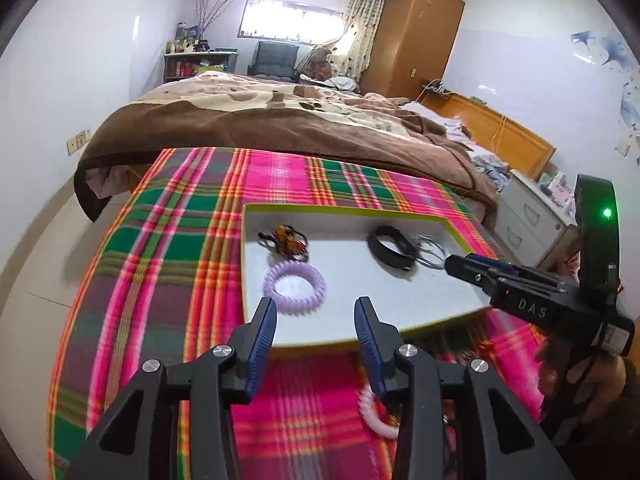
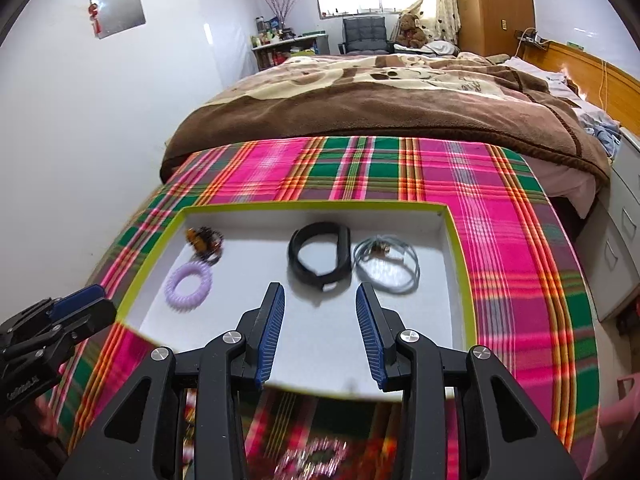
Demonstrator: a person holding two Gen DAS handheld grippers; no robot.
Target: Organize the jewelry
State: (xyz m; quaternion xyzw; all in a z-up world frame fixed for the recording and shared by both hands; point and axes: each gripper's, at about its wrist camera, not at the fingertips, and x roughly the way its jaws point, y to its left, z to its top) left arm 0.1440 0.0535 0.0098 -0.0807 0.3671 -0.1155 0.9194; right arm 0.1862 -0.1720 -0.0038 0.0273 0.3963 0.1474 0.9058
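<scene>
A shallow white tray with a lime rim (image 1: 344, 210) (image 2: 312, 205) lies on a plaid cloth. In it are a lilac spiral bracelet (image 1: 295, 287) (image 2: 188, 287), an amber-and-black beaded piece (image 1: 286, 241) (image 2: 205, 241), a black band (image 1: 392, 247) (image 2: 320, 254) and a thin silver necklace (image 1: 430, 252) (image 2: 386, 263). A pink spiral bracelet (image 1: 374, 414) lies on the cloth outside the tray, beside my left gripper's right finger. My left gripper (image 1: 316, 334) is open and empty over the tray's near edge. My right gripper (image 2: 320, 334) is open and empty above the tray, near the black band.
The plaid cloth (image 1: 168, 240) (image 2: 520, 264) covers a table set against a bed with a brown blanket (image 1: 280, 120) (image 2: 380, 96). A grey drawer unit (image 1: 528, 220) stands at the right. A wooden wardrobe (image 1: 412, 36) stands at the back.
</scene>
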